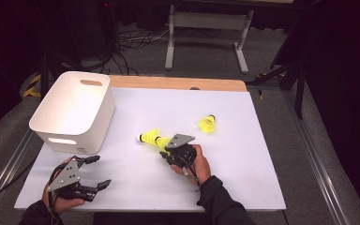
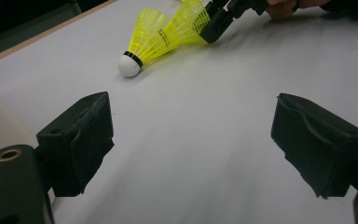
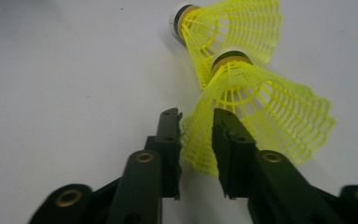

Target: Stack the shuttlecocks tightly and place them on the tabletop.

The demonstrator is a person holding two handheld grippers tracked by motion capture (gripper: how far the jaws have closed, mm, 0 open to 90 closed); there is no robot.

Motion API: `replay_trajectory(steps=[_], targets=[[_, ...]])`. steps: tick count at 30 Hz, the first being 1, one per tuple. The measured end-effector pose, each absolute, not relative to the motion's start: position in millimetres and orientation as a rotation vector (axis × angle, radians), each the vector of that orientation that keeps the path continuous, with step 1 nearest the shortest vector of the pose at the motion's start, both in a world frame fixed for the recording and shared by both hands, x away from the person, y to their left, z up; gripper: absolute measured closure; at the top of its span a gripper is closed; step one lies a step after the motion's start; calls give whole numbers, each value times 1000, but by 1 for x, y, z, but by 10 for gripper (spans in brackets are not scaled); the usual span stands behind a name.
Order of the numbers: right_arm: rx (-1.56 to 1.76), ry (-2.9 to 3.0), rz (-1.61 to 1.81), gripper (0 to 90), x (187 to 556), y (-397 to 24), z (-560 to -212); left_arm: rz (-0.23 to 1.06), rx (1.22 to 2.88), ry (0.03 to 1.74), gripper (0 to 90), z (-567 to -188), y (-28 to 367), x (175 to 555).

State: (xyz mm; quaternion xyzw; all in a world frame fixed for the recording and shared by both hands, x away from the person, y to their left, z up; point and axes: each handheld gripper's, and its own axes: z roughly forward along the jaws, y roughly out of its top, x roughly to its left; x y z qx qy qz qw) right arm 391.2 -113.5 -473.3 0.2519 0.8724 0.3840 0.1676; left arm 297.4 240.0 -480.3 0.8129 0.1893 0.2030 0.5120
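The white tabletop point(image 1: 243, 154) carries a white bin point(image 1: 75, 110) beyond the left tool point(image 1: 96, 171), whose jaws stand wide and hold nothing. The right tool point(image 1: 163, 151) has its jaws nipped on the skirt edge of two nested yellow shuttlecocks point(image 3: 242, 93) lying just ahead of it. A lone shuttlecock point(image 1: 207, 123) lies farther ahead to its right.

White bin point(image 1: 72, 112) blocks far-left corner of table point(image 1: 243, 154); left gripper point(image 1: 95, 171) sits just in front of it, jaws wide apart, bare mat between them. Two nested shuttlecocks point(image 1: 153, 138) lie mid-table, right gripper point(image 1: 164, 152) pinching rim of near skirt. Third shuttlecock point(image 1: 207, 123) lies apart to right. Wide free strip between grippers; right side and far edge of mat open
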Motion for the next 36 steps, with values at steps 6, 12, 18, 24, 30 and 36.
replay_trajectory(steps=[6, 12, 18, 24, 30, 36], targets=[[703, 2460, 1106, 887, 393, -118, -470, 489, 1964, 449, 136, -481, 239, 297], [664, 2445, 1118, 900, 392, -119, -465, 489, 1965, 451, 137, -481, 239, 297], [642, 2439, 1142, 900, 392, -119, -463, 489, 1968, 446, 136, -481, 238, 297], [621, 2446, 1155, 900, 394, -116, -464, 485, 1971, 443, 137, -481, 237, 297], [610, 2459, 1169, 900, 397, -113, -465, 478, 1970, 442, 136, -481, 237, 297], [629, 2473, 1185, 896, 401, -111, -469, 484, 1981, 437, 136, -482, 235, 297]])
